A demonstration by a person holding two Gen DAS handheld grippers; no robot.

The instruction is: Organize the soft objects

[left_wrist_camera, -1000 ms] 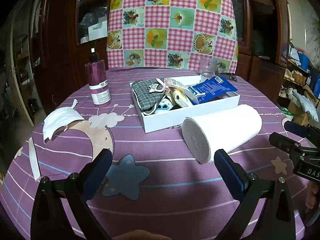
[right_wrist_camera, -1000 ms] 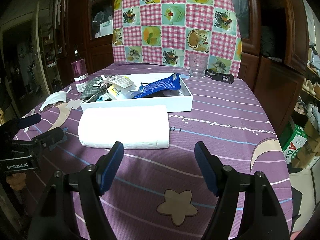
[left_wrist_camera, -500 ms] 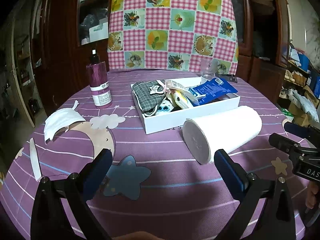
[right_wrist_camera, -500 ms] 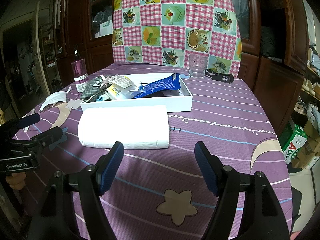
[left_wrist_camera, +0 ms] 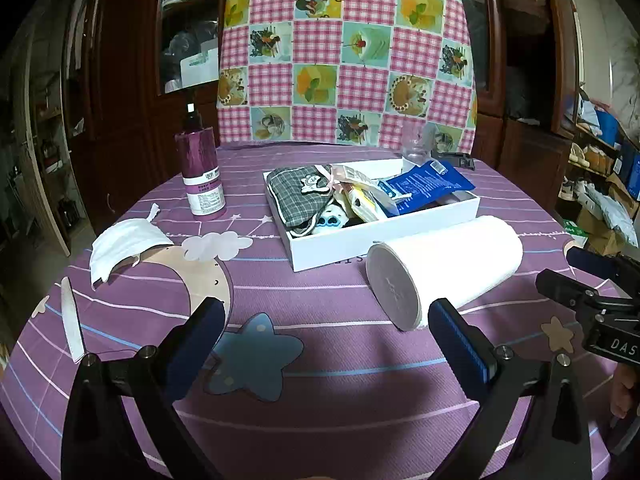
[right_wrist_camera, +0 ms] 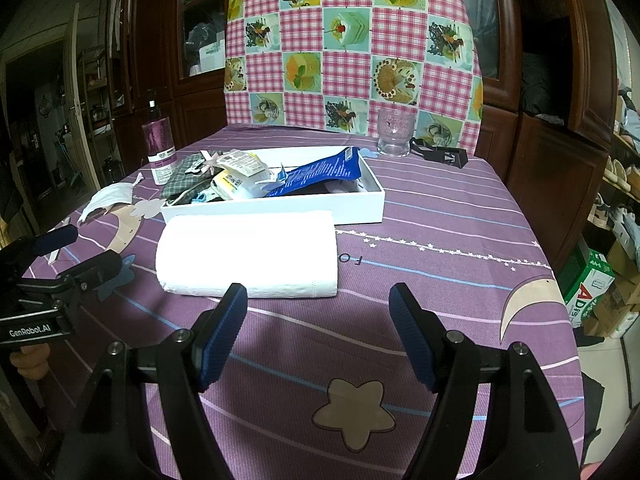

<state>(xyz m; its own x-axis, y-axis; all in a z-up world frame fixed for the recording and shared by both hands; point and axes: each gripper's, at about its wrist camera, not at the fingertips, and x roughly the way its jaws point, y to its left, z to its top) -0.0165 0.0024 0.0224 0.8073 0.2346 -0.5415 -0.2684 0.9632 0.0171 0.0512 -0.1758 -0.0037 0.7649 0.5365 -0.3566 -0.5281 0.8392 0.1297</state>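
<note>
A white paper towel roll lies on its side on the purple tablecloth, just in front of a white box; it also shows in the right wrist view. The box holds a grey plaid pouch, a blue packet and other small packets. A white face mask lies at the left. My left gripper is open and empty, near the roll's end. My right gripper is open and empty, in front of the roll.
A purple bottle stands at the back left. A clear glass and a black clip sit behind the box. A white strip lies near the left edge. A chequered cloth hangs behind the round table.
The left wrist view has shifted slightly; the table's things sit a little lower and rightward in it. The right gripper has not moved. Both stay open.
</note>
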